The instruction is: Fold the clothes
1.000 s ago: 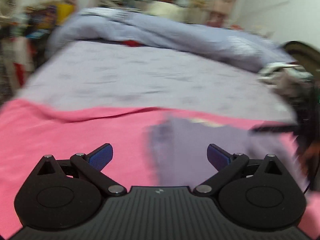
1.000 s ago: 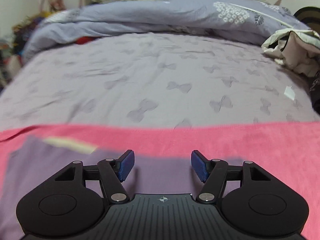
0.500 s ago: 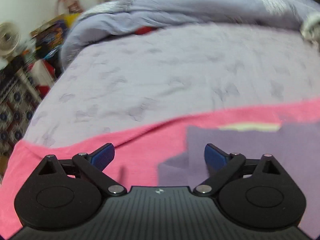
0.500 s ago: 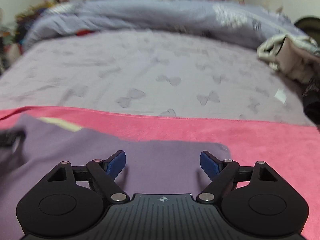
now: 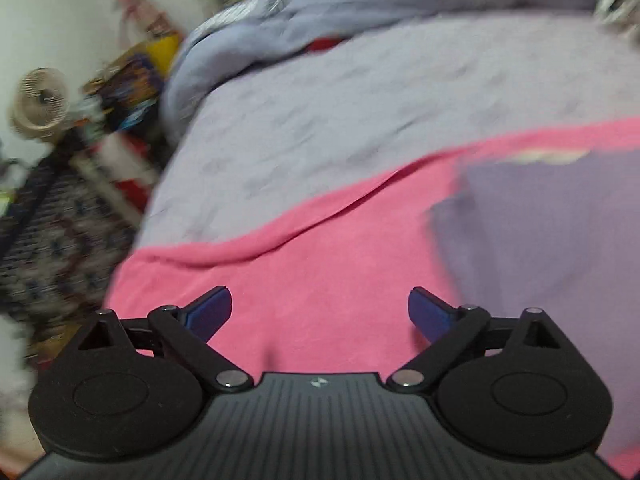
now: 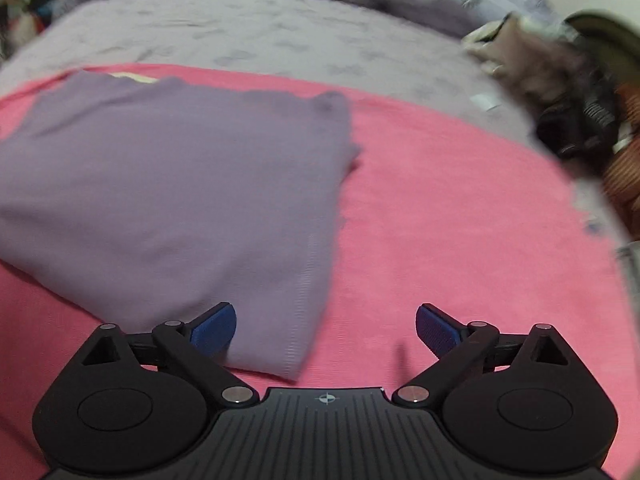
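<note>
Nearest in the right wrist view, the right tongs stand wide apart and empty, low over the pink blanket. Their left fingertip sits over the near right corner of the folded purple garment; the right fingertip is over bare pink. This view shows nearly the whole garment, lying flat on the blanket with its stitched right edge running away from the camera and a pale collar strip at its far left corner.

The left tongs are likewise wide and hold nothing, hovering over open pink blanket with the garment well off to their right; only its left part shows here.

Beyond the blanket's far edge lies the lilac bedsheet, bare across its middle, then a bunched duvet. Only the right view shows a heap of clothes at the bed's right; only the left shows the bed's left edge, a patterned rug and a small fan.
</note>
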